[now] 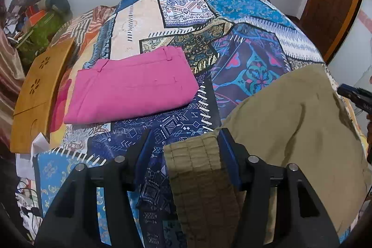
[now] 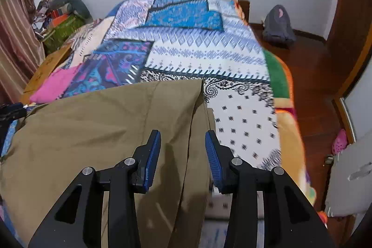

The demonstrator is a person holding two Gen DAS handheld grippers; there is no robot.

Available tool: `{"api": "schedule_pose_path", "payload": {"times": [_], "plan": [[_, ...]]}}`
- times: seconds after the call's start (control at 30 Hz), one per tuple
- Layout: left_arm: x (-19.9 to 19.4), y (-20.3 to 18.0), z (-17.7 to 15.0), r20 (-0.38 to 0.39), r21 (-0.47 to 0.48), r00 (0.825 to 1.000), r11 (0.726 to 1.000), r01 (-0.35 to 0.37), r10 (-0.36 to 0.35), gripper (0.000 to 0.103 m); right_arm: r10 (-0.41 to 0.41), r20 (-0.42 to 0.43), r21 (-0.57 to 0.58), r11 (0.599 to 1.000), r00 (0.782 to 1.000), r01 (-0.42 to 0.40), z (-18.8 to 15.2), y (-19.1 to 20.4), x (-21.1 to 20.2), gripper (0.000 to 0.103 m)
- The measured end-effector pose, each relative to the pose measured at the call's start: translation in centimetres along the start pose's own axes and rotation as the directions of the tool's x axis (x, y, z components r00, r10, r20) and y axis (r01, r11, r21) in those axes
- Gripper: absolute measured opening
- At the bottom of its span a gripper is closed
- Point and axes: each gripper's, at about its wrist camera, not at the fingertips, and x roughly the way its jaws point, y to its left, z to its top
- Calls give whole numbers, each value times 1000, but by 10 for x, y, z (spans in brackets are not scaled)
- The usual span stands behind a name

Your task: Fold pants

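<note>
Olive-khaki pants lie spread on the patterned bedspread. In the left wrist view their ribbed waistband runs between the fingers of my left gripper, whose jaws stand wide open around it. In the right wrist view the pants fill the lower left. My right gripper is open over their right edge, with the fabric between the fingers. The tip of the right gripper shows at the right edge of the left wrist view.
Folded pink pants lie on the bed to the left, also visible in the right wrist view. A wooden board sits at the bed's left edge. Clutter is piled far left. Wooden floor and a dark bag lie right.
</note>
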Motion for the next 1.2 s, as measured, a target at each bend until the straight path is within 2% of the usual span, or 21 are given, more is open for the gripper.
{"api": "schedule_pose_path", "payload": {"times": [0.37, 0.4, 0.43, 0.47, 0.57, 0.67, 0.77, 0.87, 1.03, 1.1, 1.17, 1.2], "plan": [[21, -2, -1, -19, 16, 999, 999, -32, 33, 63, 110, -76, 43, 993, 991, -107, 10, -12, 44, 35], [22, -3, -2, -19, 14, 999, 999, -33, 34, 63, 121, -78, 45, 992, 990, -118, 9, -12, 44, 33], [23, -3, -2, -19, 12, 999, 999, -35, 35, 63, 126, -77, 41, 992, 989, -123, 8, -12, 44, 24], [23, -3, -3, -17, 9, 999, 999, -36, 36, 63, 120, -68, 35, 992, 990, -118, 7, -11, 41, 20], [24, -1, -5, -12, -4, 999, 999, -41, 41, 65, 94, -43, 4, 996, 995, -94, 5, -4, 37, 10], [26, 1, -7, -14, -18, 999, 999, -45, 44, 67, 26, -6, -68, 997, 1000, -26, 3, 9, 30, 6], [28, 3, -7, -18, -26, 998, 998, -55, 54, 68, -11, 13, -92, 996, 1000, 12, 5, 10, 31, 5], [27, 0, -8, -6, -8, 997, 996, -83, 83, 68, -5, 9, -82, 997, 1000, 5, 7, 5, 33, 5], [25, -4, -9, 14, 16, 992, 992, -125, 125, 68, -67, 23, -110, 992, 997, 69, 11, 10, 33, 6], [24, -2, -8, 12, 11, 992, 992, -124, 124, 68, -107, 31, -114, 987, 994, 110, 13, 8, 31, 6], [22, -1, -7, 12, 6, 991, 991, -134, 134, 68, -207, 42, -120, 970, 978, 210, 16, 3, 29, 6], [21, -1, -6, 11, 5, 990, 990, -138, 138, 68, -220, 35, -113, 968, 975, 222, 17, -2, 28, 6]]}}
